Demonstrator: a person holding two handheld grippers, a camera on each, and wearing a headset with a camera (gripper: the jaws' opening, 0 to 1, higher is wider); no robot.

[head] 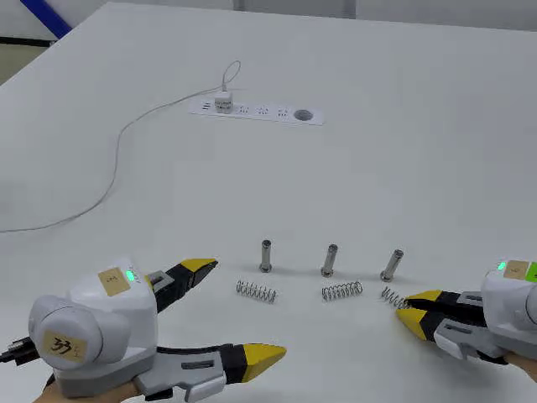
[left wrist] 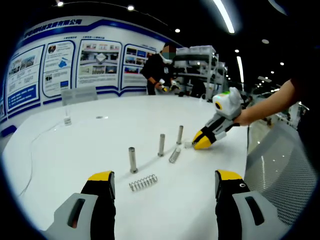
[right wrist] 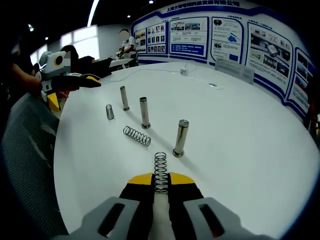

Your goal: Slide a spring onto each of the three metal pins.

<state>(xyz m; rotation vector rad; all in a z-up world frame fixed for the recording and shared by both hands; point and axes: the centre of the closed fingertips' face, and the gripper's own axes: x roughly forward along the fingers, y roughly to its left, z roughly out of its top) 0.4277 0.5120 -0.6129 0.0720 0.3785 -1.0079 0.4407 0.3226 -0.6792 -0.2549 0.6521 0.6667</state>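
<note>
Three metal pins stand in a row on the white table: left pin (head: pixel 265 256), middle pin (head: pixel 329 260), right pin (head: pixel 392 264). A spring lies flat in front of each: left spring (head: pixel 256 291), middle spring (head: pixel 341 290), right spring (head: pixel 393 295). My right gripper (right wrist: pixel 160 186) has its yellow tips closed on the near end of the right spring (right wrist: pixel 160 167), which rests on the table beside the right pin (right wrist: pixel 180 138). My left gripper (head: pixel 232 311) is wide open and holds nothing, just short of the left spring (left wrist: pixel 143 183) and left pin (left wrist: pixel 132 160).
A white power strip (head: pixel 256 110) with a plug lies farther back, and its cable (head: pixel 117 159) trails off to the left. A grey mesh chair (left wrist: pixel 285 165) stands at the table's edge. A person stands by shelves in the background.
</note>
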